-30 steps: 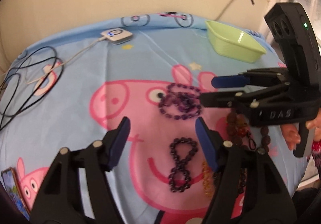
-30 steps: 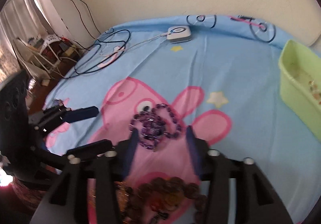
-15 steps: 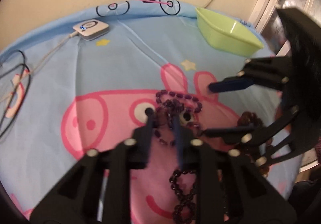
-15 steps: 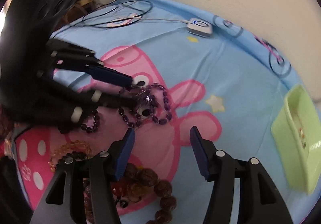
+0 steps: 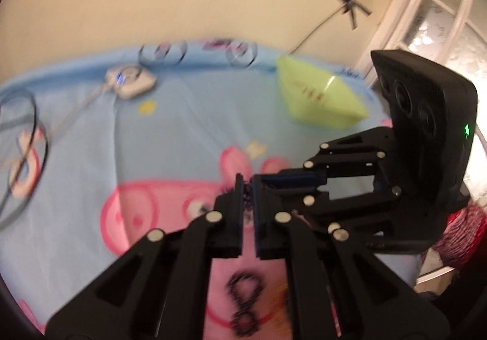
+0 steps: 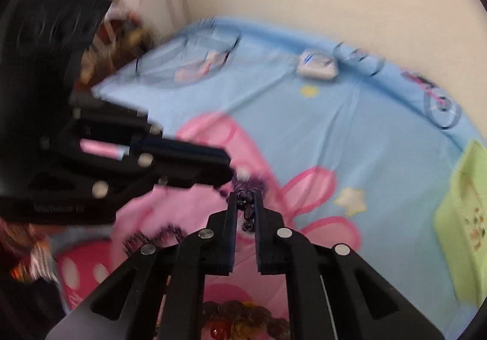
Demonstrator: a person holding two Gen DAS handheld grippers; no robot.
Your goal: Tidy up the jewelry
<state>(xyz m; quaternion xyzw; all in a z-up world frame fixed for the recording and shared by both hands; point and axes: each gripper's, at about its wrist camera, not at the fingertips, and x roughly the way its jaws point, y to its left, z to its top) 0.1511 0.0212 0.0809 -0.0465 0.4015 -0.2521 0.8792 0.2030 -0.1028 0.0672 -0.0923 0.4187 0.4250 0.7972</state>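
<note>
A purple bead necklace (image 6: 248, 201) lies on the pink cartoon print of the blue sheet. My right gripper (image 6: 246, 203) is shut on it, beads showing between its jaws. My left gripper (image 5: 248, 187) is shut on the same necklace (image 5: 248, 192) from the other side. In the right wrist view the left gripper (image 6: 225, 169) meets the necklace from the left. In the left wrist view the right gripper (image 5: 258, 181) comes in from the right. A green tray (image 5: 319, 102) stands at the back right, with small jewelry inside (image 6: 474, 218).
A dark figure-eight bracelet (image 5: 245, 303) lies near me. Brown and amber beads (image 6: 243, 318) lie under my right gripper. A white charger (image 5: 131, 84) with cable and black cable loops (image 5: 27, 139) lie at the back left. A wall runs behind.
Both grippers have closed on the purple necklace. The right was open half a second ago; the left has narrowed fully. Both views are blurred by motion.
</note>
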